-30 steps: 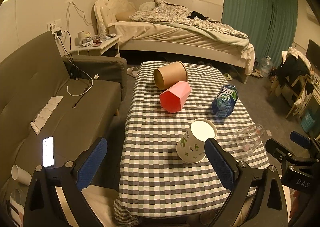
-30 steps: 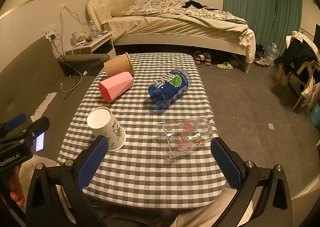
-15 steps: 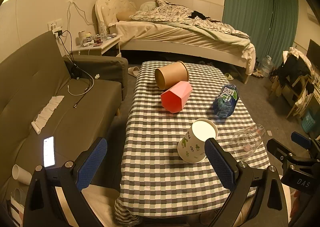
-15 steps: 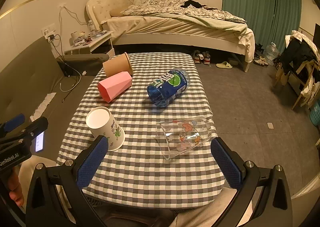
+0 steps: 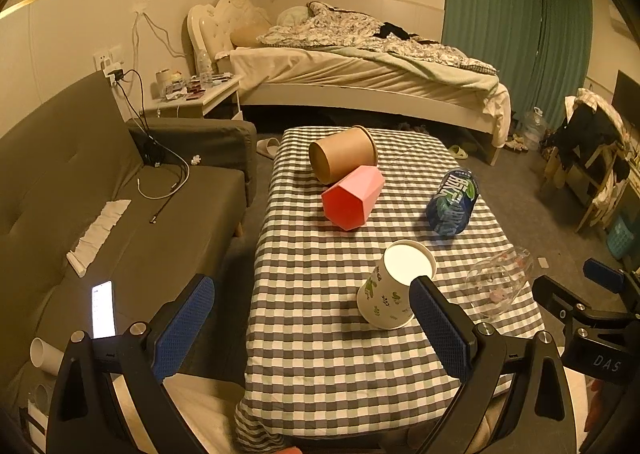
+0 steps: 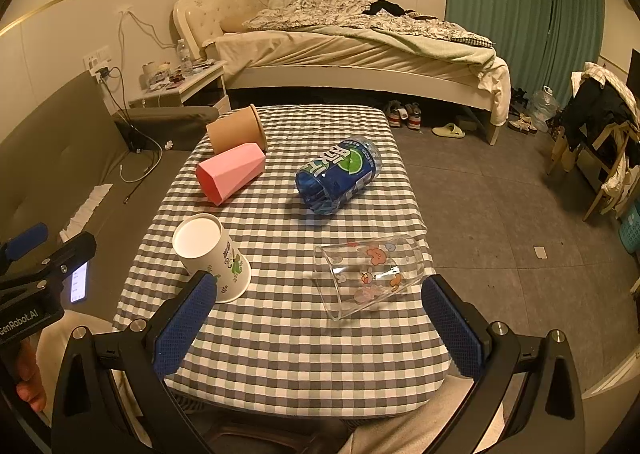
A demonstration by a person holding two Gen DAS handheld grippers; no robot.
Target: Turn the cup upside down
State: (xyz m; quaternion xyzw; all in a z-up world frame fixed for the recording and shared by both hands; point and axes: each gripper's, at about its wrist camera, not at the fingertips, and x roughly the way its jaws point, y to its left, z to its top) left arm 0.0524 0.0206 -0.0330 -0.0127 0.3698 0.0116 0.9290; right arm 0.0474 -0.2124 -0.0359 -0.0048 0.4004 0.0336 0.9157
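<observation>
1. Both grippers hang wide open and hold nothing: the left gripper (image 5: 312,328) near the table's front-left corner, the right gripper (image 6: 320,324) over the front edge.
2. Which cup the task means is unclear; the white paper cup (image 6: 214,258) printed with green leaves already stands rim-down, base up, on the checked tablecloth (image 6: 280,354), just beyond the right gripper's left fingertip.
3. Lying on its side between the right gripper's fingers is a clear plastic cup (image 6: 368,274) with cartoon prints, mouth toward the camera, apparently the nearest candidate.
4. That cup looks light, thin-walled and smooth, so likely to slip or roll away when nudged; a gentle squeeze across mid-body seems safest, as the wall may flex.
5. Farther back lie a pink faceted cup (image 6: 232,172), a brown paper cup (image 6: 236,130) touching it, and a blue printed cup (image 6: 340,180), all on their sides.
</observation>
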